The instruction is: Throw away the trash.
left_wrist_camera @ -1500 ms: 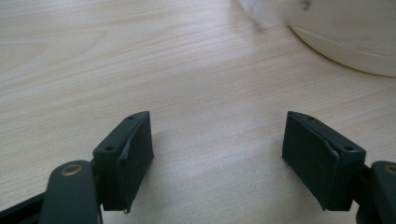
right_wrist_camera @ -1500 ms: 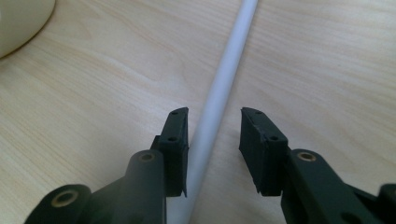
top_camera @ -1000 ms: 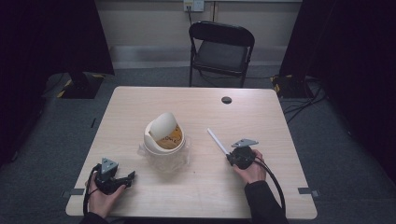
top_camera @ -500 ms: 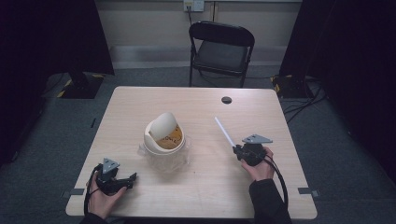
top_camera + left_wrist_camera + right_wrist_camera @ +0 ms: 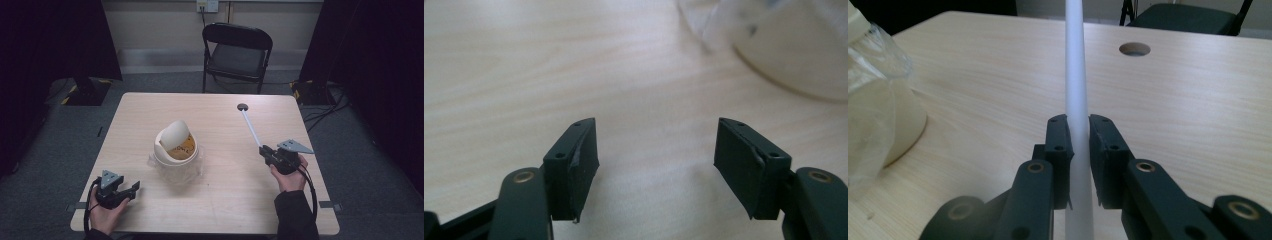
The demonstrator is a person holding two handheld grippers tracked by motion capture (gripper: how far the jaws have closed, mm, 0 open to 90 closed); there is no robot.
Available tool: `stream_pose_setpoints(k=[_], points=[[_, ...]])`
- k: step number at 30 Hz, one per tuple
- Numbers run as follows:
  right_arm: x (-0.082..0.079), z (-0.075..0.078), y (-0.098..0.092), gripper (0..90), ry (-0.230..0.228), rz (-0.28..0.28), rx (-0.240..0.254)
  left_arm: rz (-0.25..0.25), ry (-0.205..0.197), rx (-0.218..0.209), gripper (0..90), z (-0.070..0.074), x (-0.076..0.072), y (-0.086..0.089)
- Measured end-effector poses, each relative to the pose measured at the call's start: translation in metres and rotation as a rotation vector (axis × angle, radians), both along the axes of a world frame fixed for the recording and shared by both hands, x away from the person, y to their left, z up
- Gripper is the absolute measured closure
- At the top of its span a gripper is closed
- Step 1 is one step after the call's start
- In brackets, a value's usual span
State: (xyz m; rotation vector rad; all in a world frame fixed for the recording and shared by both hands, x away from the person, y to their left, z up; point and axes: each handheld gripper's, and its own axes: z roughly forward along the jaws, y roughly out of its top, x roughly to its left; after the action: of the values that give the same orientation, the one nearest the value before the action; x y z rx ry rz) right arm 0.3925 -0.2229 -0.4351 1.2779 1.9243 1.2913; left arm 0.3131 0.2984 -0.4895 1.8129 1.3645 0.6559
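Right gripper view showed the right tool (image 5: 1078, 131) clenched on a white straw (image 5: 1075, 75) above the surface (image 5: 1173, 110); a loose pinch might let it slip. The left tool (image 5: 656, 150), empty, had just been closing.

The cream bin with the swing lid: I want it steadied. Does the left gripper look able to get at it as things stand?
Probably yes. The left gripper rests open with nothing between its jaws, and bare table lies between it and the cream bin. The loose clear bag around the bin's base might foul the grip.

Black folding chair (image 5: 237, 50) behind wood table (image 5: 150, 115), grey carpet (image 5: 60, 150), dark curtains (image 5: 50, 40)
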Motion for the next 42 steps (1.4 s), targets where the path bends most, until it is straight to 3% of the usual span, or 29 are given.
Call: stream_pose_setpoints(k=[2,3,4,5,7,10,14,18,20,25,27,35,42], points=[[-0.002,0.003,-0.003,80.5,-0.023,0.001,0.018,0.000,-0.038,-0.023,34.4,0.007,-0.002,0.000],[-0.003,0.004,-0.005,80.5,-0.040,0.002,0.024,0.000,-0.075,-0.065,34.8,0.013,-0.004,-0.001],[-0.004,0.005,-0.006,80.5,-0.045,-0.001,0.028,-0.003,-0.095,-0.076,34.9,0.016,-0.004,-0.001],[-0.004,0.005,-0.006,80.5,-0.045,-0.001,0.028,-0.003,-0.095,-0.076,35.4,0.016,-0.004,-0.001],[-0.008,0.008,-0.008,80.4,-0.068,0.006,0.041,-0.024,-0.145,-0.111,35.9,0.028,-0.006,-0.004],[-0.011,0.011,-0.008,80.5,-0.082,0.006,0.042,-0.046,-0.174,-0.129,37.4,0.037,-0.008,-0.005],[-0.017,0.023,-0.011,80.5,-0.135,0.012,0.078,-0.072,-0.244,-0.203,38.6,0.062,-0.012,-0.008],[-0.019,0.029,-0.016,80.5,-0.161,0.008,0.104,-0.092,-0.274,-0.217,38.7,0.077,-0.012,-0.013],[-0.020,0.032,-0.017,80.5,-0.170,0.006,0.112,-0.120,-0.307,-0.224,38.9,0.092,-0.015,-0.020],[-0.024,0.039,-0.017,80.5,-0.199,0.017,0.137,-0.167,-0.344,-0.257,39.4,0.110,-0.019,-0.033],[-0.026,0.042,-0.016,80.5,-0.212,0.028,0.148,-0.209,-0.369,-0.286,40.0,0.121,-0.020,-0.045],[-0.028,0.048,-0.007,80.4,-0.226,0.074,0.170,-0.292,-0.403,-0.290,41.2,0.143,-0.015,-0.081],[-0.031,0.051,0.002,80.5,-0.235,0.116,0.176,-0.328,-0.421,-0.293,42.0,0.154,-0.008,-0.104]])
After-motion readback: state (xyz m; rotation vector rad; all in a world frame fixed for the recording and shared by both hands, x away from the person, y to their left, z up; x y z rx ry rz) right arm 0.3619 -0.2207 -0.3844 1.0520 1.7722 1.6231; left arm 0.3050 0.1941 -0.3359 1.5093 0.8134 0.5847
